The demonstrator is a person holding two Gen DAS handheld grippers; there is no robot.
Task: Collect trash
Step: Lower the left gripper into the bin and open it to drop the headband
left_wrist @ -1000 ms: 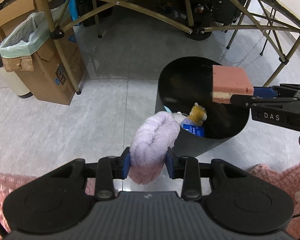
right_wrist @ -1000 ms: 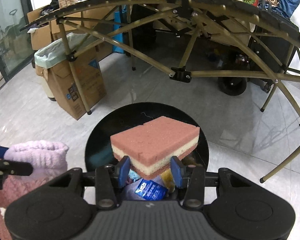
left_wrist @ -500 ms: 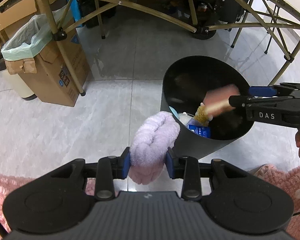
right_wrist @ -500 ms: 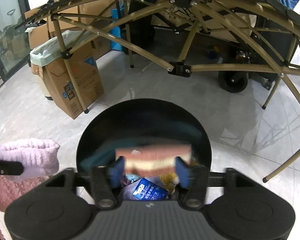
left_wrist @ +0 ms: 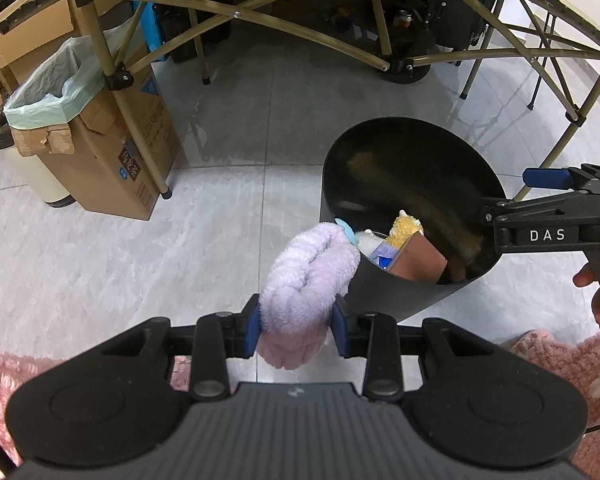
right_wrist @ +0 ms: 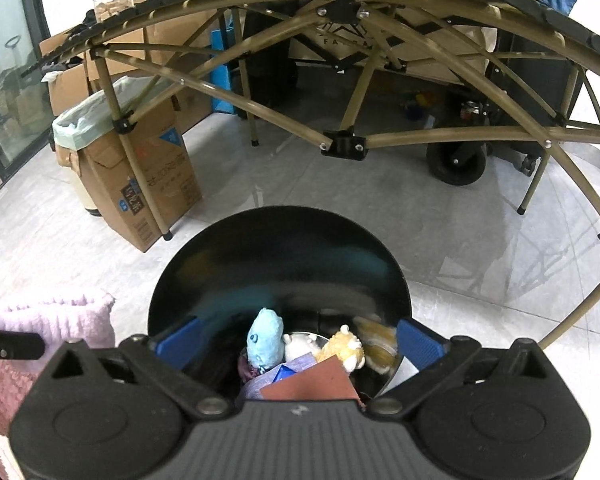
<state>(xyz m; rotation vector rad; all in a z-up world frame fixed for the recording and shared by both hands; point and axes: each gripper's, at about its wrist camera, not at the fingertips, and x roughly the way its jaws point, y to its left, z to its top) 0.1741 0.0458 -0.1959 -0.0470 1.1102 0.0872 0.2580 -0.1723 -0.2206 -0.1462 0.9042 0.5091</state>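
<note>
My left gripper (left_wrist: 296, 330) clenches the lilac towel roll (left_wrist: 306, 280) just outside the black bin (left_wrist: 384, 292). My right gripper (right_wrist: 298, 338) hangs over it, fingers (right_wrist: 418, 342) spreading, nothing between; the pink sponge (right_wrist: 312, 380) lies inside beside toys, the blue one showing only here. Beyond stands a lined cardboard box (left_wrist: 112, 152) under the tabletop frame (right_wrist: 342, 144).
</note>
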